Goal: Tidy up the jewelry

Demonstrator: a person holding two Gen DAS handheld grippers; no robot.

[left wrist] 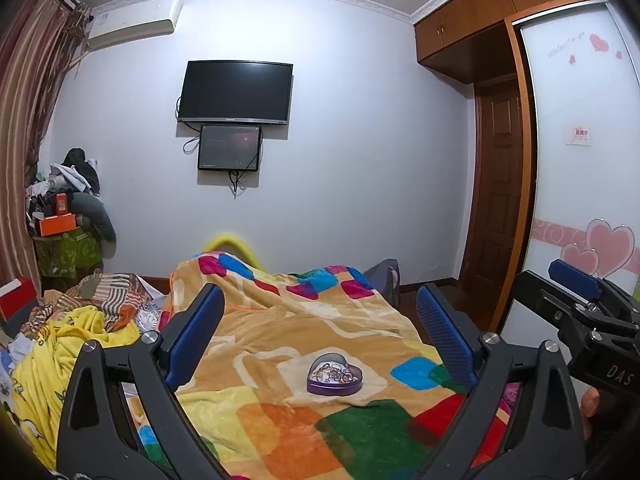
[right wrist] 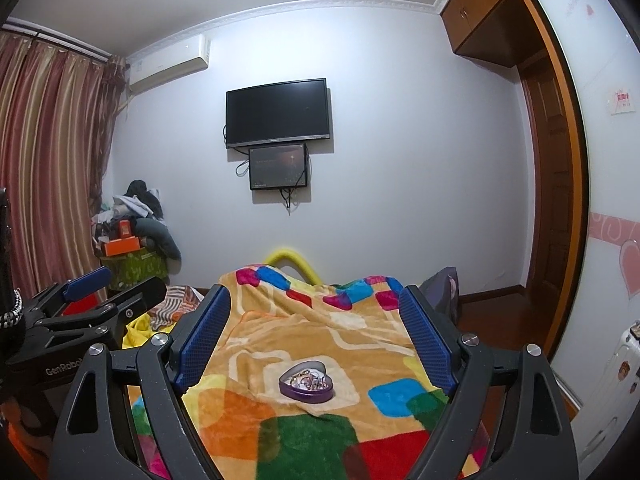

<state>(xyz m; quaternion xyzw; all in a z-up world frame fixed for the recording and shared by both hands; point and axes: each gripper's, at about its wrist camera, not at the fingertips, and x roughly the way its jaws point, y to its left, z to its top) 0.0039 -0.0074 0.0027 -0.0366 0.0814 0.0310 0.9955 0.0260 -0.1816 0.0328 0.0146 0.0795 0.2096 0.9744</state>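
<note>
A purple heart-shaped tin (left wrist: 334, 375) full of tangled jewelry sits open on a colourful patchwork blanket (left wrist: 280, 332); it also shows in the right wrist view (right wrist: 307, 383). My left gripper (left wrist: 320, 332) is open and empty, held above and short of the tin. My right gripper (right wrist: 316, 332) is open and empty too, at about the same distance from the tin. The right gripper shows at the right edge of the left wrist view (left wrist: 576, 292). The left gripper shows at the left of the right wrist view (right wrist: 112, 284).
Crumpled yellow and striped bedding (left wrist: 76, 332) lies left of the blanket. A pile of clothes and boxes (left wrist: 68, 208) fills the far left corner. A TV (left wrist: 236, 92) hangs on the far wall. A wardrobe (left wrist: 576, 160) and door stand at right.
</note>
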